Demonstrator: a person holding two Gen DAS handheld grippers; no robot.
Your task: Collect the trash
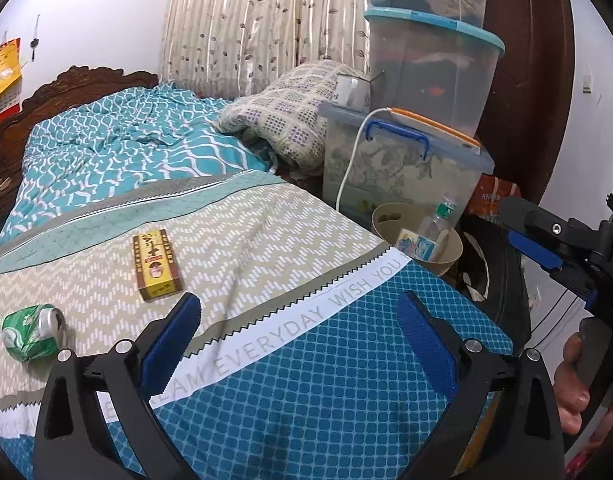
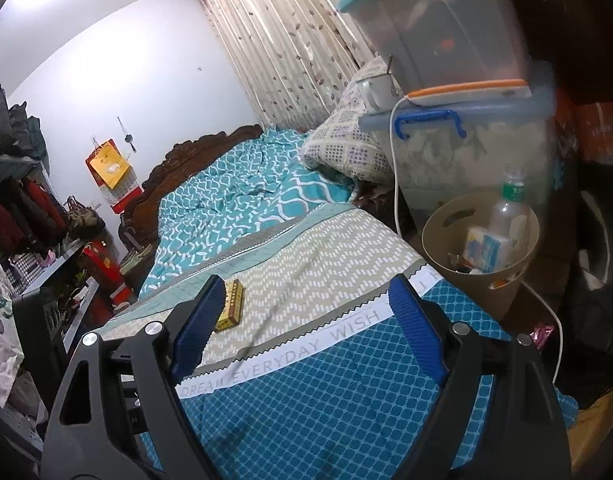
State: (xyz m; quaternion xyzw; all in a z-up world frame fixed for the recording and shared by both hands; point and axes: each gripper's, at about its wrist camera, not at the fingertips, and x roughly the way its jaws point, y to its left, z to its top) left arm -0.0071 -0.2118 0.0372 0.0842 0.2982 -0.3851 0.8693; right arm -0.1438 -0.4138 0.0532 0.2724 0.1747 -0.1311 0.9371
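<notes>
A crushed green can (image 1: 32,332) lies on the bed at the left. A yellow and brown carton (image 1: 157,265) lies on the zigzag cover beyond my left finger; it also shows in the right wrist view (image 2: 231,306). A tan bin (image 1: 416,238) beside the bed holds a plastic bottle (image 1: 438,220) and a blue-white pack; the bin shows in the right wrist view (image 2: 438,236) too. My left gripper (image 1: 300,336) is open and empty over the bed. My right gripper (image 2: 304,320) is open and empty; it shows at the right of the left wrist view (image 1: 534,236).
The bed (image 1: 306,380) has a blue patterned cover and a rumpled teal quilt (image 1: 118,148). Stacked clear storage boxes (image 1: 402,160) stand past the bin, with a white cable (image 2: 396,184) hanging down. A pillow (image 1: 282,120) leans there. Clothes racks (image 2: 26,216) stand at the left.
</notes>
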